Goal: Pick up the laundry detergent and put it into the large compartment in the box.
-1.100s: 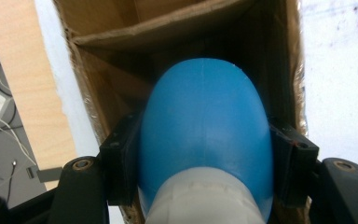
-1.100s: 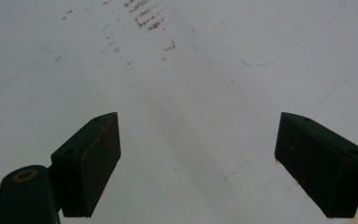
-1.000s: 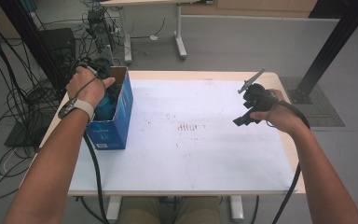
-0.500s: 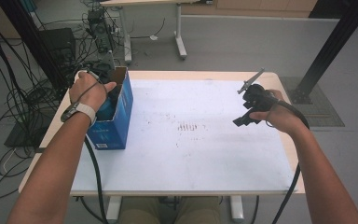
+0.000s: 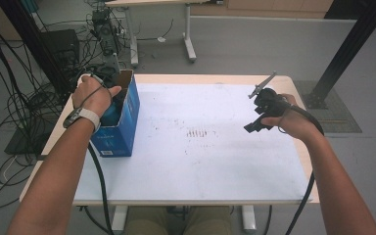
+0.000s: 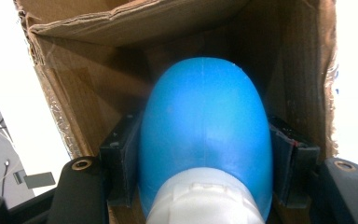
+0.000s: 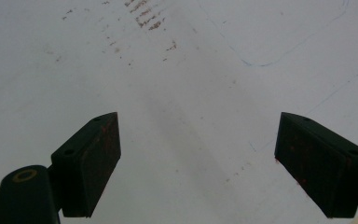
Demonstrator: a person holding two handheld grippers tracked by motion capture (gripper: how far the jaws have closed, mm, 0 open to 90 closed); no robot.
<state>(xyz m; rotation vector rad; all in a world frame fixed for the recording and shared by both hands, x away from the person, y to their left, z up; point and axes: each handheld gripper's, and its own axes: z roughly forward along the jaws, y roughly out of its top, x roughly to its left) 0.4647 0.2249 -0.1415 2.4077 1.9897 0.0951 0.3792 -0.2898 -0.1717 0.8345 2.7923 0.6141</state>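
Since the earlier high frames, left hand point(image 5: 92, 95) sits slightly farther over the box mouth, toward the table's far left corner; right hand point(image 5: 293, 120) unchanged in place, box unmoved. High view: blue cardboard box point(image 5: 122, 129) stands upright at the left edge of the white table point(image 5: 200, 166), top flaps open; left gripper point(image 5: 113, 105) is lowered into the opening, a patch of blue visible beneath the hand; right gripper point(image 5: 262, 115) is held above the table's right side, well apart from the box, its grey plate raised, cable trailing down the forearm. Scuff marks point(image 5: 198, 133) lie near mid-table. Left gripper view: jaws closed firmly against both flanks of a blue rounded object point(image 6: 205, 135) with a white base point(image 6: 205, 200), pads pressing on it; brown inner walls of the box surround it, so the object is inside the box, clear of the walls as far as can be told; whether it rests on the bottom cannot be told. Right gripper view: jaws stand wide apart, nothing between them, bare white table surface beneath with brown specks and faint blue pen lines point(image 7: 279, 51). Step in hand, as judged: blue object gripped within the box, either at lift-out or at set-down; the frames do not settle which. Next move calls for a straight vertical path that keeps the object off the flaps, grip kept square.
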